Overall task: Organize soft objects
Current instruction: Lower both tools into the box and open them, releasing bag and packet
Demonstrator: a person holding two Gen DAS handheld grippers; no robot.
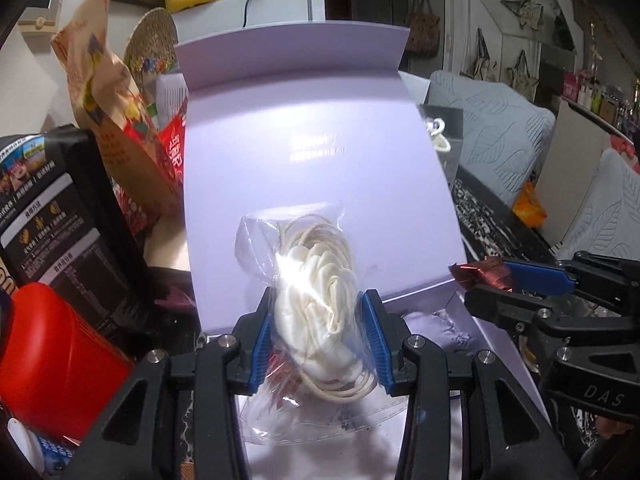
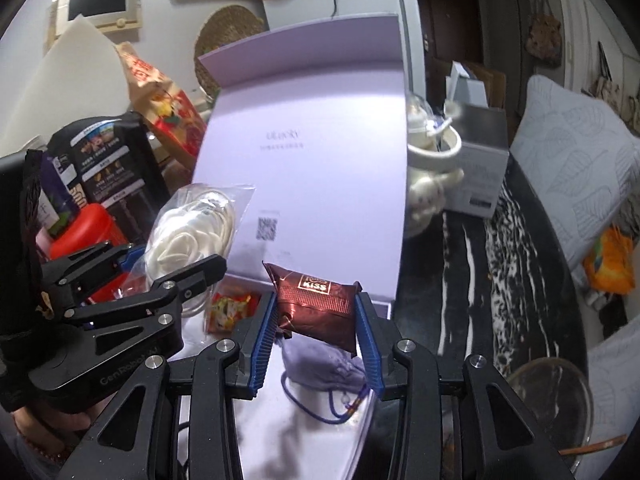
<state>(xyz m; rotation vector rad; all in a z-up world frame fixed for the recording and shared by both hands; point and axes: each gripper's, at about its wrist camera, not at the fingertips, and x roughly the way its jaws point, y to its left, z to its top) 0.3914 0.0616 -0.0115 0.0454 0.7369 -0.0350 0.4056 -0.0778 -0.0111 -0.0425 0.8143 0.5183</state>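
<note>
Clear plastic bag of white cord [image 1: 320, 292] sits pinched in the left gripper [image 1: 318, 344] above the open lilac box [image 1: 320, 128]; just right, the right gripper [image 2: 316, 340] clamps a brown foil packet [image 2: 318, 306] over a lilac pouch [image 2: 324, 368].

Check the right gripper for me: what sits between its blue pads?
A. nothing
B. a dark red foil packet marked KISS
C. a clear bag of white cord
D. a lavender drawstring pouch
B: in the right wrist view the right gripper has its blue pads pressed on both ends of the dark red foil packet, above the lavender drawstring pouch; the clear bag of white cord is in the left gripper.
</note>
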